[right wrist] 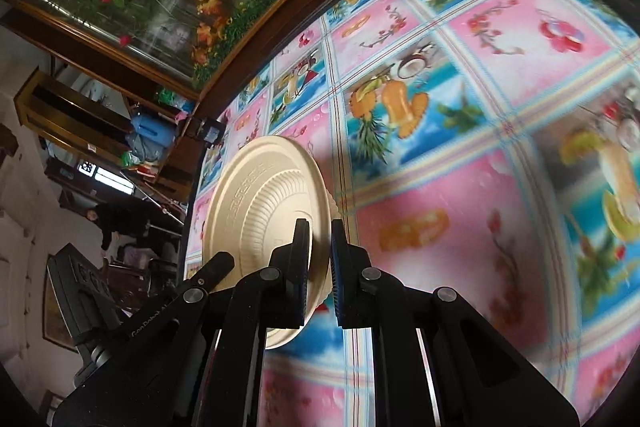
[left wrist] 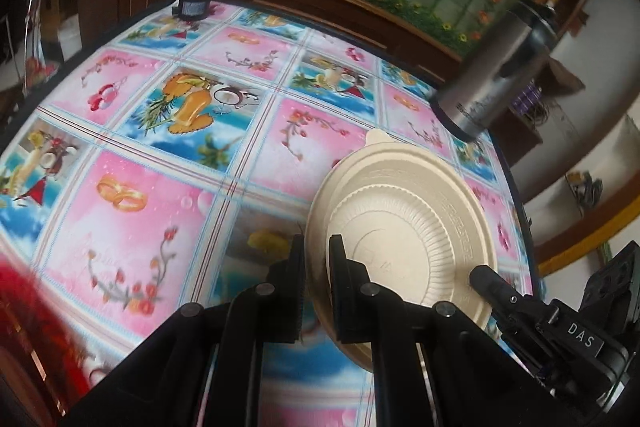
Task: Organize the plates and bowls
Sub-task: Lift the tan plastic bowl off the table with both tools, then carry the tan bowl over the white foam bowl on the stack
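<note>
Above the tablecloth (left wrist: 168, 211): one beige plate (left wrist: 404, 211), ribbed underside up, tilted. Left gripper (left wrist: 316, 291) pinches one rim, right gripper (right wrist: 320, 275) the opposite rim, likely for a steady carry. Steel flask (left wrist: 496, 75) just beyond the plate.
</note>
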`<action>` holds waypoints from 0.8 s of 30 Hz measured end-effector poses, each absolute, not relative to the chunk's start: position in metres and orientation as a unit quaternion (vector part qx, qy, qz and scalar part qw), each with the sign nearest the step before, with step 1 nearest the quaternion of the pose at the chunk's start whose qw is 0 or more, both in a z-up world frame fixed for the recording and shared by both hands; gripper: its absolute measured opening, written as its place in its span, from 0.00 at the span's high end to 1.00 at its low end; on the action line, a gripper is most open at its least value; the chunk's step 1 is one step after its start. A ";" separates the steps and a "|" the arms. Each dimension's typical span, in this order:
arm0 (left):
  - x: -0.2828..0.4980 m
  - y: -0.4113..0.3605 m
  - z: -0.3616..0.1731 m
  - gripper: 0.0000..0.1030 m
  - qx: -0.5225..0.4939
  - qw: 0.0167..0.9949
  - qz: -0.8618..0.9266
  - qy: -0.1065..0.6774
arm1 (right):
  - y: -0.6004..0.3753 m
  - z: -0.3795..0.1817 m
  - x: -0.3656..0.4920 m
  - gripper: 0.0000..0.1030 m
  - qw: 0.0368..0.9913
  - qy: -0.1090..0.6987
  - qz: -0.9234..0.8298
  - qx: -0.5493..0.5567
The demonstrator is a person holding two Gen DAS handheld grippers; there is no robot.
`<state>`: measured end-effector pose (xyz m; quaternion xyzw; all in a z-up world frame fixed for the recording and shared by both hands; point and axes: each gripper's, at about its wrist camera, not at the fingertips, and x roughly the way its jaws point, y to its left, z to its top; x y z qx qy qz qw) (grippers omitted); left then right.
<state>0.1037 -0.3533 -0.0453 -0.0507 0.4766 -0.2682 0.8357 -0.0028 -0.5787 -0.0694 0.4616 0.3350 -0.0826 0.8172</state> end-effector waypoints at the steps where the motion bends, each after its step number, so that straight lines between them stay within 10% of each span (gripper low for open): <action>1: 0.097 -0.351 -0.041 0.91 -0.043 0.839 -0.269 0.471 | -0.577 -0.068 -0.008 0.91 0.817 0.333 -0.081 0.463; 24: 0.004 -0.257 0.025 0.90 -0.004 0.890 -0.249 0.381 | -0.482 0.001 -0.075 0.91 0.859 0.295 -0.022 0.419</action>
